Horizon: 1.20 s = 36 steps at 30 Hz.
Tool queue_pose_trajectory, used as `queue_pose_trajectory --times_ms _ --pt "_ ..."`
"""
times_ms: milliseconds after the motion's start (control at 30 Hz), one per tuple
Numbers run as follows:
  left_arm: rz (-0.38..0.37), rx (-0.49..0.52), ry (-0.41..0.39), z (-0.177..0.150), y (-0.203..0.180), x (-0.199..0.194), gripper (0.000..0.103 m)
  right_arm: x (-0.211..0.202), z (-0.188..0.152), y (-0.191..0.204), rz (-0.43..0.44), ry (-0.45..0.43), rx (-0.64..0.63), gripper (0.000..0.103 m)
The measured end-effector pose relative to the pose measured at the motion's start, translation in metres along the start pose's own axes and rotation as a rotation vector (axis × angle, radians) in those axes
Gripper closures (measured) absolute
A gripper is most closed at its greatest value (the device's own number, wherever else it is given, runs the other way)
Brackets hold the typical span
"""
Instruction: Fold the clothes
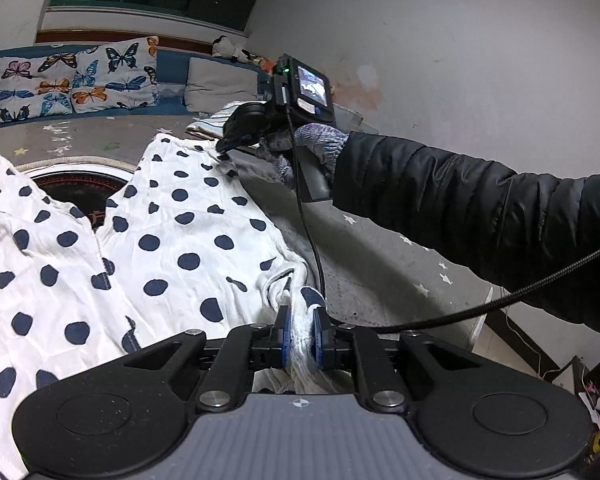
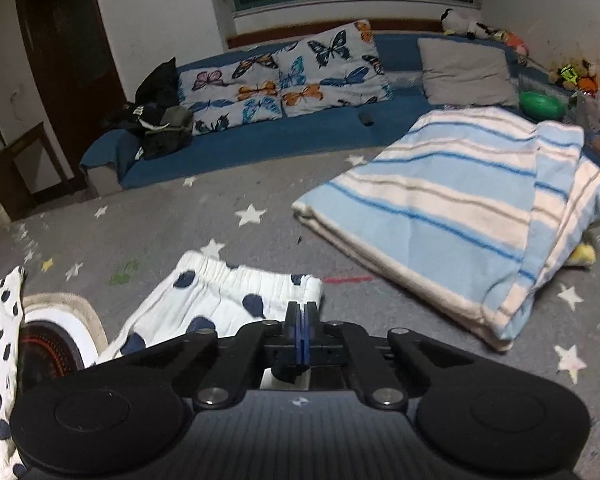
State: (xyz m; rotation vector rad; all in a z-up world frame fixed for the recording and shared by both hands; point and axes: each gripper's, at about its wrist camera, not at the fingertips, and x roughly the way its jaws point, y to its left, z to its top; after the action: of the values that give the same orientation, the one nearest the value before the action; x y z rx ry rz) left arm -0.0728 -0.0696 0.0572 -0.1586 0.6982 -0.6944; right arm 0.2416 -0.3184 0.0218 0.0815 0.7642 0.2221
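White trousers with dark blue dots (image 1: 172, 240) lie spread on a grey star-patterned cover. My left gripper (image 1: 300, 312) is shut on a bunched hem of the near leg. My right gripper (image 1: 230, 148) shows in the left wrist view, held by a gloved hand, pinching the far elastic waistband corner. In the right wrist view my right gripper (image 2: 301, 308) has its blue pads pressed together at the waistband edge (image 2: 236, 284), with the cloth beneath and behind them.
A folded blue-and-white striped blanket (image 2: 460, 216) lies to the right. A round dark heater top (image 1: 76, 188) shows between the trouser legs. Butterfly pillows (image 2: 280, 80), a grey pillow (image 2: 466, 72) and dark clothes (image 2: 156, 120) sit on the blue sofa behind.
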Motion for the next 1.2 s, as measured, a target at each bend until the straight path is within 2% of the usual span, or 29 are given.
queue_pose_trajectory --times_ms 300,433,533,767,1000,1200 --pt "0.014 -0.067 -0.067 -0.004 0.008 -0.031 0.091 -0.028 0.033 0.027 0.009 -0.064 -0.029 0.102" --pt "0.035 -0.122 -0.127 -0.010 0.016 -0.056 0.092 -0.044 0.057 0.061 0.028 -0.106 -0.059 0.102" --pt "0.056 -0.164 -0.169 -0.018 0.023 -0.080 0.092 -0.050 0.071 0.096 0.060 -0.129 -0.083 0.102" --pt "0.105 -0.264 -0.246 -0.042 0.041 -0.131 0.093 -0.030 0.071 0.201 0.151 -0.124 -0.172 0.102" --pt "0.146 -0.367 -0.248 -0.066 0.058 -0.153 0.093 -0.011 0.071 0.307 0.243 -0.120 -0.260 0.102" --pt "0.174 -0.423 -0.234 -0.083 0.065 -0.162 0.093 0.014 0.041 0.373 0.322 -0.068 -0.337 0.102"
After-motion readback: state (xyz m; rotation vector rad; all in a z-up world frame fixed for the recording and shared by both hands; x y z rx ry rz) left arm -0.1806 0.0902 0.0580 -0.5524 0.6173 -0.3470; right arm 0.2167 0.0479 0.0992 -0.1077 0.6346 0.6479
